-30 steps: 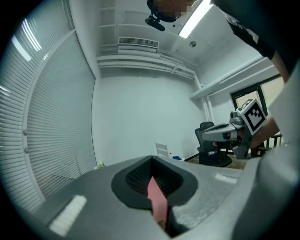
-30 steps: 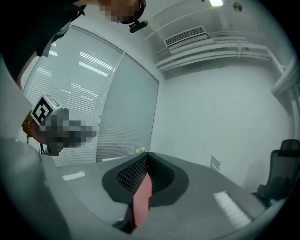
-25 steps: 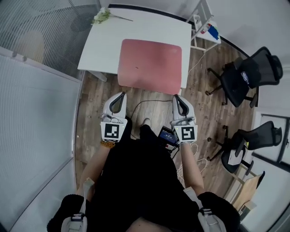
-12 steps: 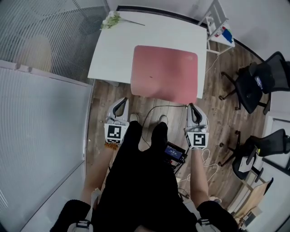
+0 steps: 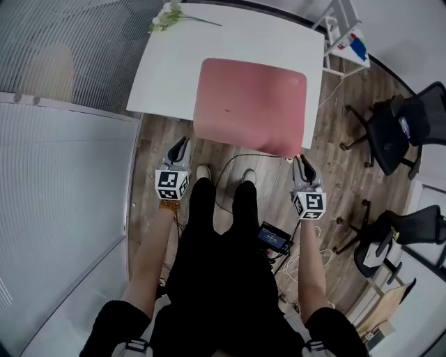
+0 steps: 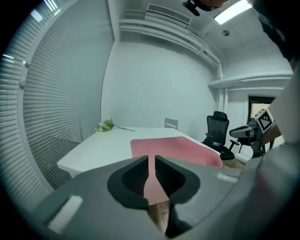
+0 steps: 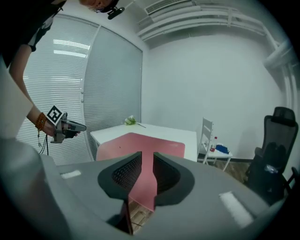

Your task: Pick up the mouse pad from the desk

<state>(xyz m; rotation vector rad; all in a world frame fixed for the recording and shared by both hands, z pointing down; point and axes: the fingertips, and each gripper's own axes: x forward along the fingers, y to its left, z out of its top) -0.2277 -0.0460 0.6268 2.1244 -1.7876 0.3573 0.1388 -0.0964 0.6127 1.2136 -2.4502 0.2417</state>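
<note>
Both pairs of jaws are a tiny bit apart, holding nothing; the left gripper [image 5: 179, 146] and right gripper [image 5: 304, 164] hang just off the desk [image 5: 167, 70]; the pink mouse pad [image 5: 251, 104] lies over its near edge.

white desk [image 5: 167, 66] | on it: pink mouse pad [image 5: 251, 104], overhanging near edge | flower sprig [image 5: 167, 15], far corner

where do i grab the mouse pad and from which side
Grip the mouse pad by its near edge, coming from the front. It lies flat, but that edge hangs past the desk toward the person, so one jaw could likely slip under it. The left gripper and right gripper sit open near its front corners.
</note>
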